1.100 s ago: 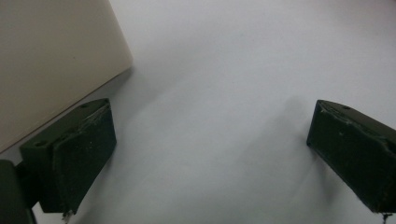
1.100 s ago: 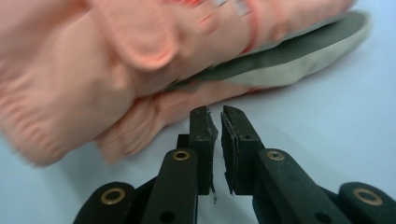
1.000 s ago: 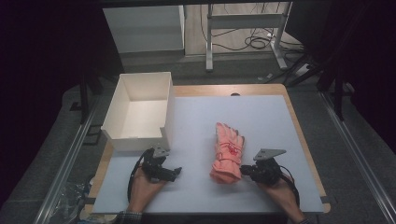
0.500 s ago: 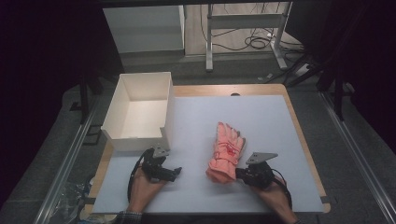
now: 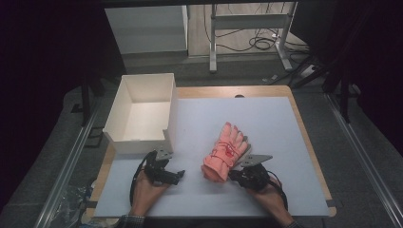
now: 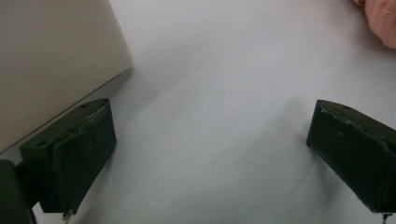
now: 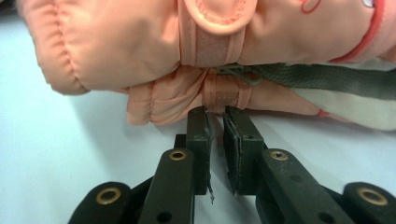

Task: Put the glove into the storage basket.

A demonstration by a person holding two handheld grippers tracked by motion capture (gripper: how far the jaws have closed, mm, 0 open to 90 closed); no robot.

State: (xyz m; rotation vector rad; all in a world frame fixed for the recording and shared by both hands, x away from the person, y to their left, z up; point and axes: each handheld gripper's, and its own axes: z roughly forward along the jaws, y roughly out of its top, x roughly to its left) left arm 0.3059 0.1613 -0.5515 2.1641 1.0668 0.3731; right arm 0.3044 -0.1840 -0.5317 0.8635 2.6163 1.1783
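The right gripper (image 5: 234, 176) has slid in to the cuff end of the padded salmon-pink fabric glove (image 5: 225, 153) lying mid-mat, its 2 jaws nearly together with tips at the wrist strap, gripping nothing; a pinch looks imminent. The left gripper (image 5: 177, 175) waits, jaws spread

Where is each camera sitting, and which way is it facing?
High view: above the person's side, looking forward and down on the white-topped table; both hands, left gripper and right gripper show.
Left gripper view: on that gripper, facing the tabletop beside the white open box; its wide-apart jaws show.
Right gripper view: low, facing the pink padded gloves; its nearly closed jaws show.
Shared: the gloves appear in all three.
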